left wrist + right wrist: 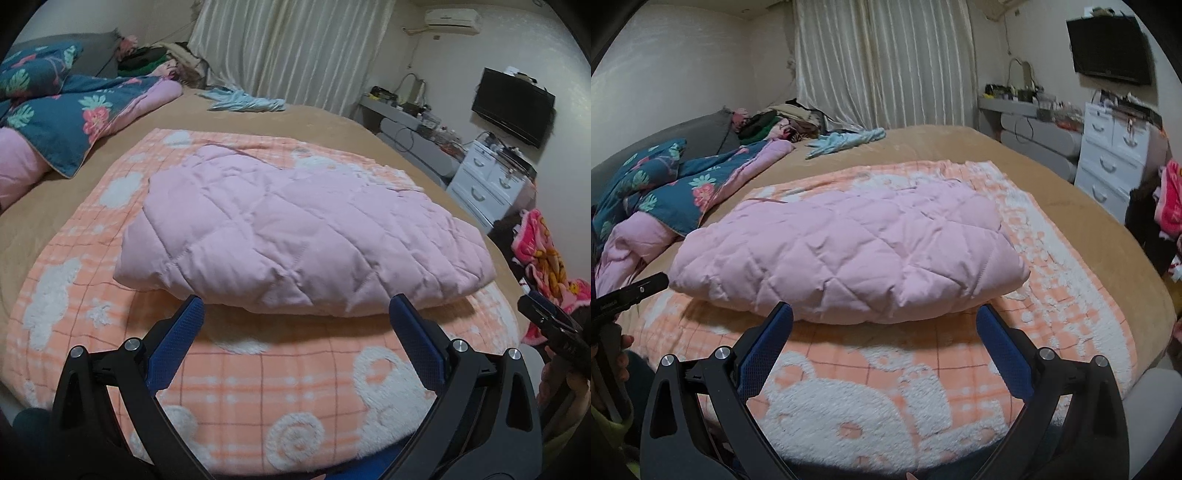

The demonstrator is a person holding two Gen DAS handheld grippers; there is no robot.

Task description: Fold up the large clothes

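A pink quilted garment [295, 229] lies folded into a thick bundle on an orange-and-white checked blanket [258, 387] spread over the bed. It also shows in the right wrist view [849, 251]. My left gripper [297, 308] is open and empty, its blue fingers just short of the bundle's near edge. My right gripper [884, 314] is open and empty in the same way, on the orange blanket [871, 387]. Each gripper shows at the edge of the other's view.
A tan bedspread [321, 125] covers the bed. A blue floral duvet [62, 110] is heaped at the left, a light blue cloth [247, 103] lies at the far side. White drawers [487, 181] and pink clothes [546, 258] stand to the right.
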